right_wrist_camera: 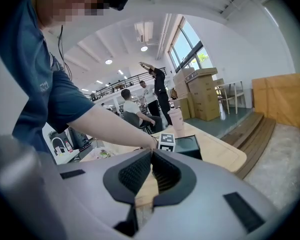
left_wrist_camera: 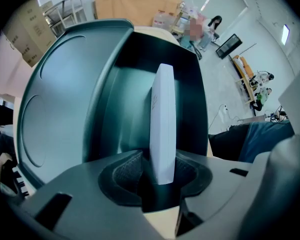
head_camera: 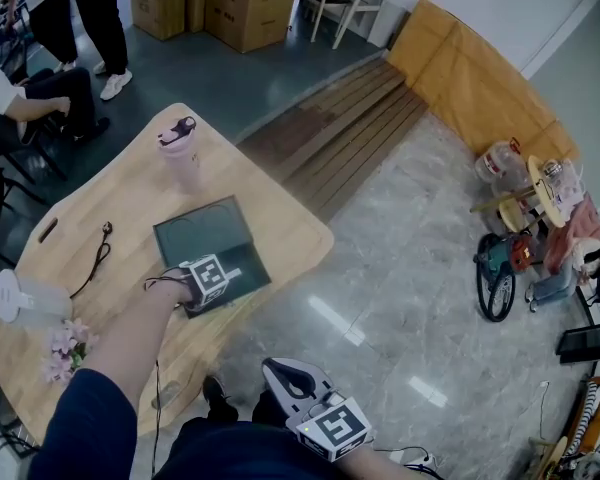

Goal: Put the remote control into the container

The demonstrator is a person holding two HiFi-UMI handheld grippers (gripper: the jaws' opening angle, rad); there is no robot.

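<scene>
A slim white remote control (left_wrist_camera: 162, 124) stands on edge between the pads of my left gripper (left_wrist_camera: 157, 171), its far end reaching into the dark green container (left_wrist_camera: 110, 114). Small gaps show beside the remote, so the jaws stand open around it. The container's lid (left_wrist_camera: 55, 99) lies folded back to the left. From the head view, the left gripper (head_camera: 215, 288) hovers over the near corner of the open container (head_camera: 205, 238) on the wooden table (head_camera: 290, 230). My right gripper (head_camera: 285, 376) hangs low off the table's near edge, its jaws (right_wrist_camera: 151, 170) shut and empty.
A pink bottle (head_camera: 180, 148) stands behind the container. A black cable (head_camera: 95, 263), a white jug-like object (head_camera: 25, 298) and pink flowers (head_camera: 65, 348) lie on the table's left part. People sit and stand at the far left. Cardboard boxes (head_camera: 240, 3) stand beyond.
</scene>
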